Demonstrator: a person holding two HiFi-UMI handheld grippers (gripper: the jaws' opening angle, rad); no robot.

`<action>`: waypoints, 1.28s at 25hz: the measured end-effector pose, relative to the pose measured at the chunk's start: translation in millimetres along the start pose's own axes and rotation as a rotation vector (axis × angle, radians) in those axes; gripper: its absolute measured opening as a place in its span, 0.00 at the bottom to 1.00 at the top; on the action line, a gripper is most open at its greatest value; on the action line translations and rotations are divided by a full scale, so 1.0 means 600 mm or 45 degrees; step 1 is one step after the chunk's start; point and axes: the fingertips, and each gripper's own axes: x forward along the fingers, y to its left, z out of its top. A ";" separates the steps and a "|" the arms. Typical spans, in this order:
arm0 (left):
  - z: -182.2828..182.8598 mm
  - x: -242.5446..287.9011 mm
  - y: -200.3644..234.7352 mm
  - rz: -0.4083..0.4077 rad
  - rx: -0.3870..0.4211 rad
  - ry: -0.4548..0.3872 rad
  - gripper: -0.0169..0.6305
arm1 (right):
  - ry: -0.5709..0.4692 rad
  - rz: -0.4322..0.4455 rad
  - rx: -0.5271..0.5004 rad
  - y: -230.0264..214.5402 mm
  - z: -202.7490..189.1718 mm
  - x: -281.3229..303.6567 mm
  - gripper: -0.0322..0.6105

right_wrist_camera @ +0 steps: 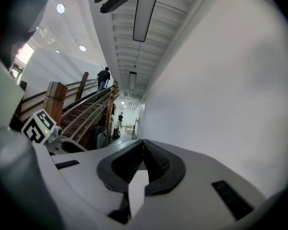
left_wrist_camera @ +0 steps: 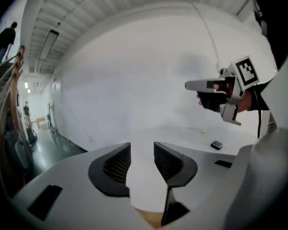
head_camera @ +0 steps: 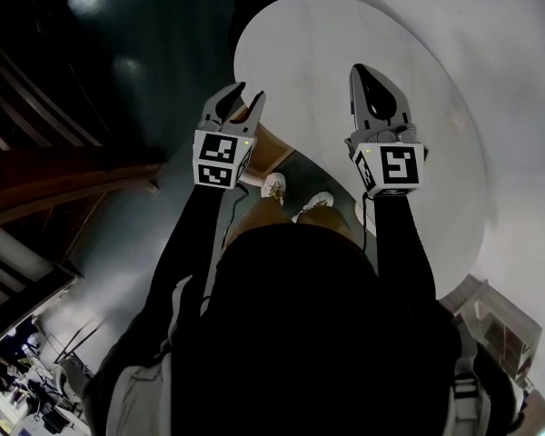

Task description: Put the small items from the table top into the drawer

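Observation:
In the head view my left gripper hangs over the left edge of the white round table, open, with nothing between its jaws. Just below it shows the brown wood of the drawer. My right gripper is over the table top with its jaws shut and nothing in them. In the left gripper view the open jaws of the left gripper frame bare white table, and a small dark item lies on the table to the right, under the right gripper. In the right gripper view the right gripper is shut and empty.
The person's shoes stand on the dark floor beside the table's edge. A wooden staircase runs at the left. A white wall rises behind the table. The left gripper's marker cube shows left of the right gripper.

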 end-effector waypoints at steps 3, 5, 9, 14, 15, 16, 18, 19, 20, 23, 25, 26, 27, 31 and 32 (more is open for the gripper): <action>0.121 -0.021 -0.008 0.010 0.109 -0.207 0.27 | -0.024 -0.014 -0.012 -0.008 0.013 0.001 0.09; 0.195 -0.044 -0.017 0.013 0.158 -0.347 0.27 | -0.046 -0.026 -0.017 -0.015 0.025 0.000 0.09; 0.267 -0.069 -0.041 -0.021 0.218 -0.483 0.27 | -0.062 -0.049 -0.024 -0.021 0.033 -0.008 0.09; 0.287 -0.048 -0.089 -0.148 0.243 -0.505 0.27 | -0.062 -0.113 -0.064 -0.043 0.036 -0.031 0.09; 0.291 -0.044 -0.106 -0.172 0.244 -0.508 0.27 | -0.064 -0.128 -0.075 -0.052 0.038 -0.042 0.09; 0.296 -0.039 -0.126 -0.195 0.244 -0.511 0.27 | -0.064 -0.144 -0.077 -0.064 0.040 -0.056 0.09; 0.305 -0.024 -0.175 -0.246 0.248 -0.518 0.27 | -0.058 -0.193 -0.056 -0.096 0.041 -0.092 0.09; 0.310 -0.013 -0.203 -0.283 0.255 -0.520 0.27 | -0.053 -0.231 -0.046 -0.116 0.039 -0.115 0.09; 0.315 -0.001 -0.233 -0.329 0.268 -0.523 0.27 | -0.046 -0.281 -0.045 -0.139 0.034 -0.142 0.09; 0.333 0.033 -0.327 -0.482 0.308 -0.544 0.27 | -0.024 -0.457 -0.051 -0.210 0.014 -0.229 0.09; 0.344 0.046 -0.383 -0.567 0.305 -0.561 0.27 | -0.017 -0.547 -0.052 -0.245 0.010 -0.280 0.09; 0.347 0.050 -0.408 -0.605 0.310 -0.568 0.27 | -0.015 -0.586 -0.053 -0.258 0.009 -0.304 0.09; 0.349 0.053 -0.432 -0.641 0.319 -0.573 0.27 | -0.012 -0.622 -0.054 -0.269 0.009 -0.327 0.09; 0.348 0.066 -0.521 -0.765 0.344 -0.570 0.27 | 0.013 -0.747 -0.070 -0.310 0.001 -0.413 0.09; 0.346 0.067 -0.540 -0.788 0.343 -0.568 0.27 | 0.018 -0.772 -0.068 -0.318 -0.003 -0.430 0.09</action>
